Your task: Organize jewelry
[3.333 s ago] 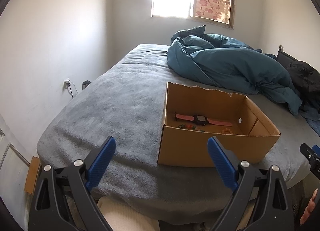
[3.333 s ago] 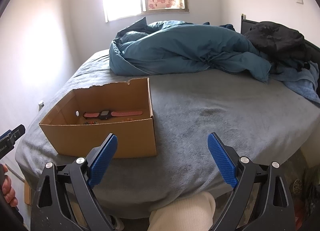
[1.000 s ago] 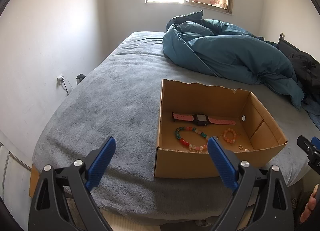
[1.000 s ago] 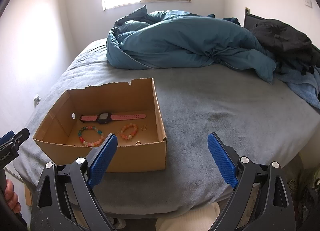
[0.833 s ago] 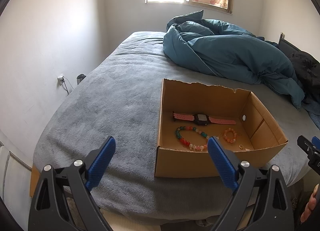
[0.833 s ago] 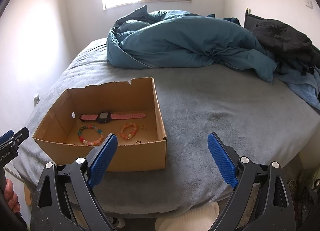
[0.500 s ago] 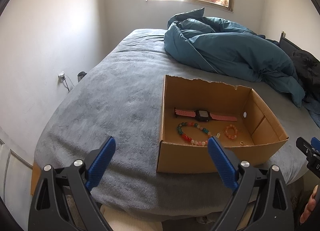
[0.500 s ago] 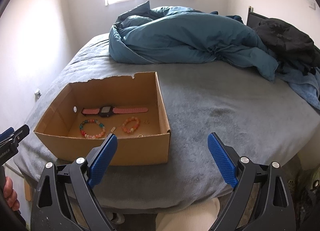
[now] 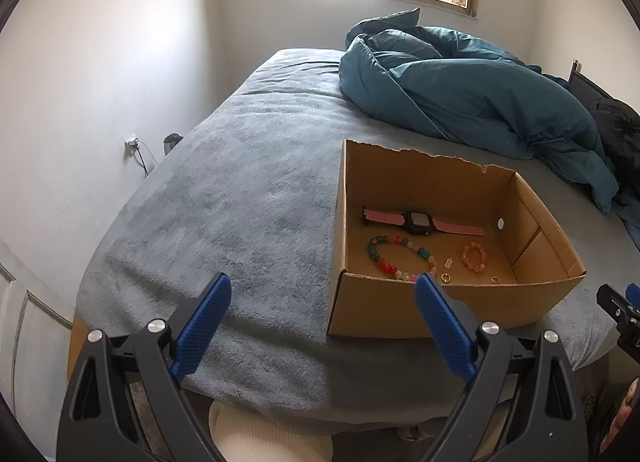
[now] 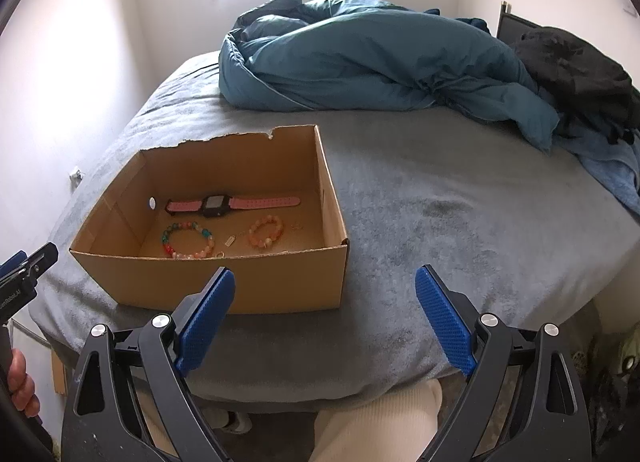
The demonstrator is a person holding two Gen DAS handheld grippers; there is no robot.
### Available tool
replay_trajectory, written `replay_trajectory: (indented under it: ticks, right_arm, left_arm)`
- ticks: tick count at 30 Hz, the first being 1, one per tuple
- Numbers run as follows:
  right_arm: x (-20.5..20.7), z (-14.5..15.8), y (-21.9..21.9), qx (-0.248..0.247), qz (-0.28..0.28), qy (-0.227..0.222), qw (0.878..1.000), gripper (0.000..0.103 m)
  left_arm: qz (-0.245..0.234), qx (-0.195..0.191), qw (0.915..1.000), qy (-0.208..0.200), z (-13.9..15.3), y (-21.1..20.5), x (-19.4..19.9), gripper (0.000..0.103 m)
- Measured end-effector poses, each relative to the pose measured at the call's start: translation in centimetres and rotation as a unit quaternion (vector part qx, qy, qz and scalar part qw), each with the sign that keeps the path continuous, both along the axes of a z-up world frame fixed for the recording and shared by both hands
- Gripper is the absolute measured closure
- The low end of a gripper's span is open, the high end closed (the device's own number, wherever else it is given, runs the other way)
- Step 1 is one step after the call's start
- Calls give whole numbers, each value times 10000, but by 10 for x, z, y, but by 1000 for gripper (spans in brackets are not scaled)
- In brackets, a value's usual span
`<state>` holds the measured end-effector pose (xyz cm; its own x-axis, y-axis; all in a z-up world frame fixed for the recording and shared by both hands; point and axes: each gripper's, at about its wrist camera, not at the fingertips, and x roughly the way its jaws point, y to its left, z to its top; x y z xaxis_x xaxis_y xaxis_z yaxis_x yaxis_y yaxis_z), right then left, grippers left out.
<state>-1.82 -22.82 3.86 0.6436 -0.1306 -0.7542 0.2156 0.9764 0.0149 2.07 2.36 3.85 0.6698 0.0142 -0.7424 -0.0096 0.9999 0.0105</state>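
Observation:
An open cardboard box sits on the grey bed near its front edge. Inside lie a pink-strapped watch, a multicoloured bead bracelet, a small orange bead bracelet and small gold rings. My left gripper hovers open in front of the box's left corner, holding nothing. My right gripper hovers open at the box's right front corner, also holding nothing.
A rumpled teal duvet fills the back of the bed, with dark clothing at the right. Bare grey blanket flanks the box. A wall with a socket stands left. The person's pale-trousered knee shows below.
Both grippers have risen and come closer to the bed, so the box's inside with the watch, bracelets and rings has come fully into view. Both stayed open.

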Motion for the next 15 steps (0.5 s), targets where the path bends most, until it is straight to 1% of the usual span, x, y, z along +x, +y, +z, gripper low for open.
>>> replay_trajectory:
  ticks: [15]
  right_arm:
    - [-1, 1, 2, -71, 9, 32, 10000, 15]
  left_arm:
    - [49, 38, 10000, 35, 0, 3, 0, 12]
